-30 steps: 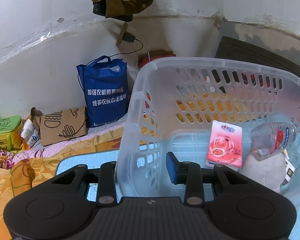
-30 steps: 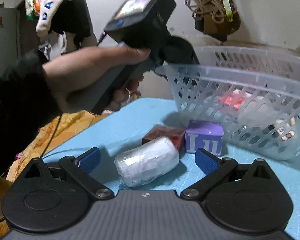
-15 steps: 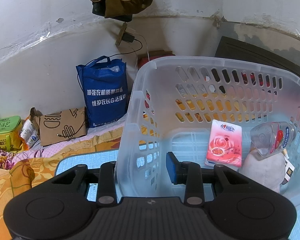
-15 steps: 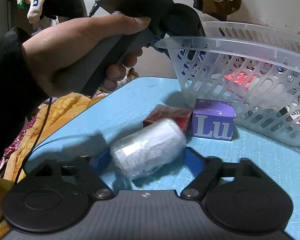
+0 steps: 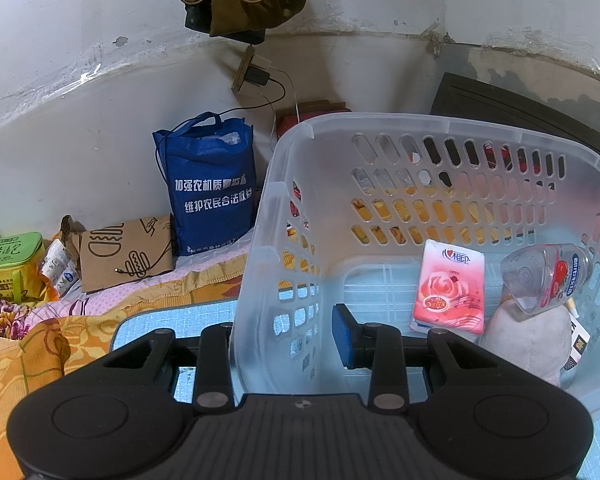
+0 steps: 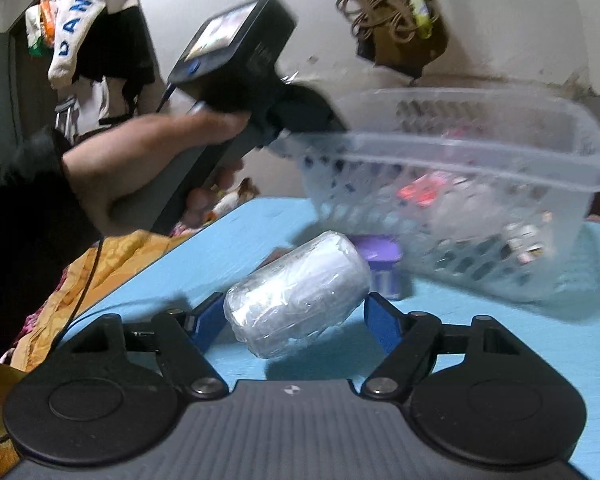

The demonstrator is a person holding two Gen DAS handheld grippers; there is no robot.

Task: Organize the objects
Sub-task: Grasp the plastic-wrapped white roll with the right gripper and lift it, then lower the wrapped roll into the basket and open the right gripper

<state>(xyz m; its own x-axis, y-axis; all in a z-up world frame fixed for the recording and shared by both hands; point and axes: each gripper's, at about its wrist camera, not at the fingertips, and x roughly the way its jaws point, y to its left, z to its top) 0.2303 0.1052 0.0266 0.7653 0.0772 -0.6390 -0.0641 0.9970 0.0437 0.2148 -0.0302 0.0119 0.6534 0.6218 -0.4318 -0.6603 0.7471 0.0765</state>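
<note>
Our right hand-held gripper (image 6: 296,314) clamps the plastic-wrapped roll (image 6: 298,294); slick film could slip. Left hand-held gripper (image 5: 286,338), clamping the basket (image 5: 440,124) wall, might tip it toward 12 o'clock.

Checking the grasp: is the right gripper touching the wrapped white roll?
Touching. In the right wrist view the right gripper has both blue fingers pressed against the ends of the wrapped white roll.

Blue tote bag (image 5: 212,184) at far left, two white lines: "加强农机质量监督" (last characters unclear), "维护农民合法权益", pink tissue pack (image 5: 450,286) in basket, "心相印", white garment (image 6: 86,16) hanging far left, letters "DAN", "ROU"
</note>
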